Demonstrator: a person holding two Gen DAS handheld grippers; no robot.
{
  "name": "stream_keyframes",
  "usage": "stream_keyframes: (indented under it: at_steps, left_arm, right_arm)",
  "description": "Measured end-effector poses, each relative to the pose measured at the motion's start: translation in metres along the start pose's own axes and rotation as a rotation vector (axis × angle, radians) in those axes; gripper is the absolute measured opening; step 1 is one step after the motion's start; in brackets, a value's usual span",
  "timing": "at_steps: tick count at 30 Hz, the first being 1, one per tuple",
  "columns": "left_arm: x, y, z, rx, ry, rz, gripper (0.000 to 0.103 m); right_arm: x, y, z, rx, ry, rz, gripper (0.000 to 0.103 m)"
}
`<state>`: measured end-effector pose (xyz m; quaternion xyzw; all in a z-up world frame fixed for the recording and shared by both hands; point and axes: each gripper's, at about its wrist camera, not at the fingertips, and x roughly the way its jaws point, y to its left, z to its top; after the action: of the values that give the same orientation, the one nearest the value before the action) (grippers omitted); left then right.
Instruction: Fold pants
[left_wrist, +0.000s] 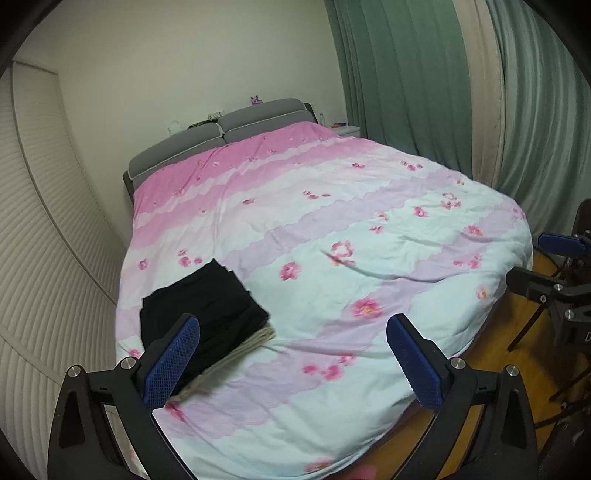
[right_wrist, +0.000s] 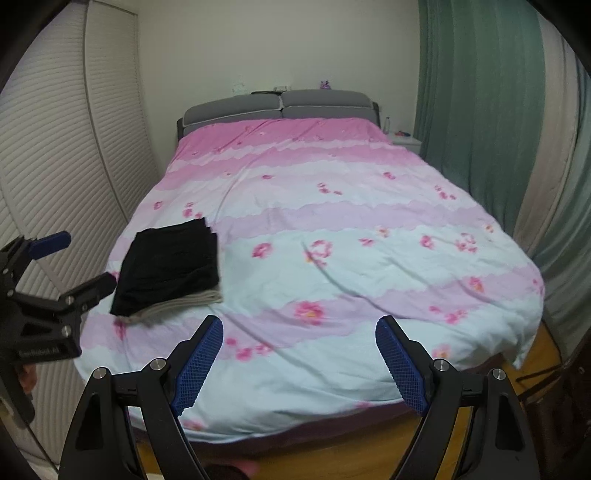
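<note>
lying folded flat | black pants (right_wrist: 170, 267) | atop beige garment (right_wrist: 184, 301)

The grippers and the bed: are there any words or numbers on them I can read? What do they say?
White print on the side of the left gripper, seen from the right wrist view: too blurred to read.
A white mark on the right gripper at the edge of the left wrist view: cut off, unreadable.
Floral quilt, black folded pants, curtains: no words or numbers.
</note>
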<state>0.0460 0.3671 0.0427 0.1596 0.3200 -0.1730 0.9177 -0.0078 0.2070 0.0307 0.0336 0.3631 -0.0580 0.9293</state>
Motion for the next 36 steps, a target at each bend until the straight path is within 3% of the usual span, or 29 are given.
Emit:
stream_keyframes:
  at_steps: [11,20,36]
  left_arm:
    - [0.041,-0.074,0.055,-0.030,-0.020,-0.033,0.103]
    - [0.070,-0.114,0.101,-0.051,-0.003,-0.008,0.103]
    - [0.052,-0.201,0.118,-0.178,-0.008,0.101,0.103]
  right_arm:
    - [-0.007,-0.101,0.027,0.046,-0.058,-0.009,0.086]
    - [0.016,-0.168,0.064,0.062,-0.038,0.005,0.086]
    - [0.019,-0.279,0.075,0.023,-0.017,0.127,0.086]
